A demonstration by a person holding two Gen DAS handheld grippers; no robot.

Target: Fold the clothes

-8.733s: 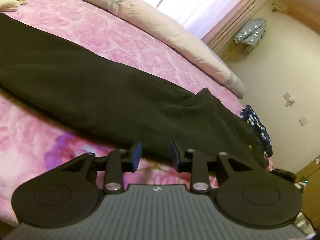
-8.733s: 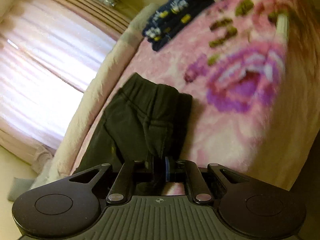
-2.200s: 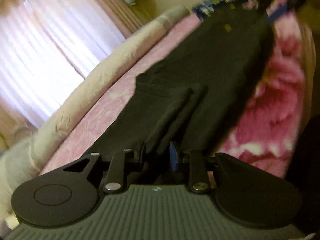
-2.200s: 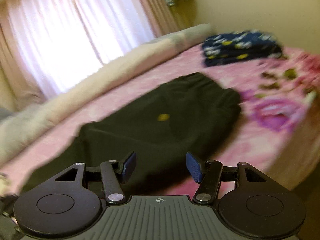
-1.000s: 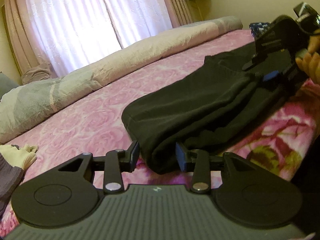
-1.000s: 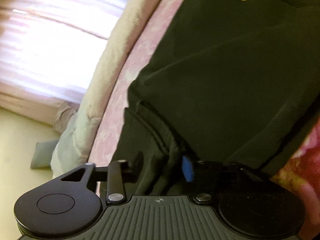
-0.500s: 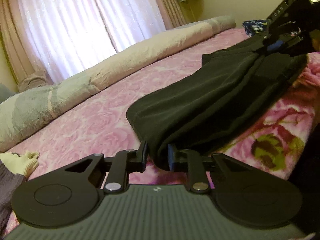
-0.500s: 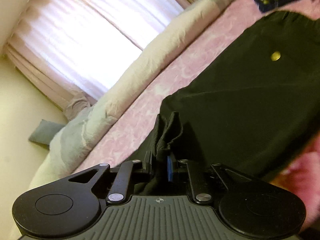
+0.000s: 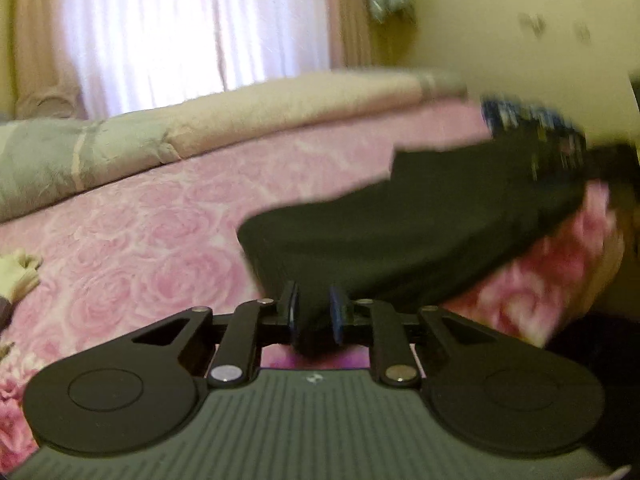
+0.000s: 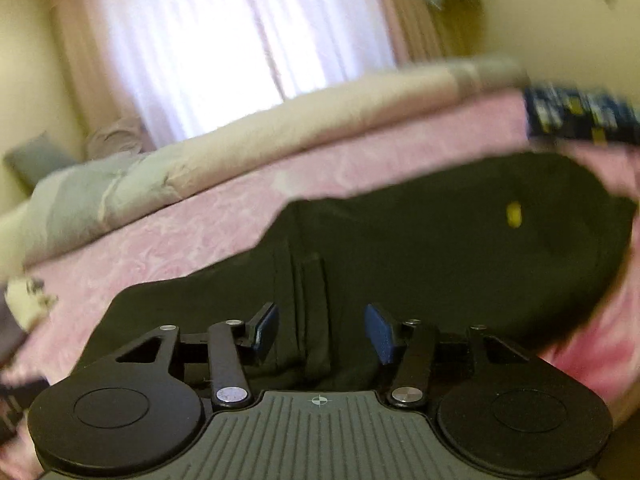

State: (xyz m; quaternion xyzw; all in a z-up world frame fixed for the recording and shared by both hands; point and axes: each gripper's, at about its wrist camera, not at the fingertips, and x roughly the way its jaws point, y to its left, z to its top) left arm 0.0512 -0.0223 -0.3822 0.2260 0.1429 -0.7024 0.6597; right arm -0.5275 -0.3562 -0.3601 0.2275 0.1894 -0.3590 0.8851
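Observation:
Dark folded trousers (image 9: 420, 236) lie on the pink rose-patterned bed (image 9: 140, 240). My left gripper (image 9: 313, 314) is shut on the near folded end of the trousers, cloth bunched between its blue pads. In the right wrist view the same trousers (image 10: 440, 248) spread flat, with a small yellow tag (image 10: 513, 215) near their far end. My right gripper (image 10: 320, 330) is open just above the cloth, its fingers wide apart with a seam fold lying between them, not pinched.
A rolled beige and grey quilt (image 9: 200, 132) runs along the far side of the bed under a bright curtained window (image 9: 192, 28). A folded navy patterned garment (image 10: 580, 114) sits at the far right. A cream cloth (image 9: 18, 272) lies at the left edge.
My right gripper has let go of the trousers and opened. My left gripper has stayed shut on the folded end, which has shifted right. Both views are motion-blurred.

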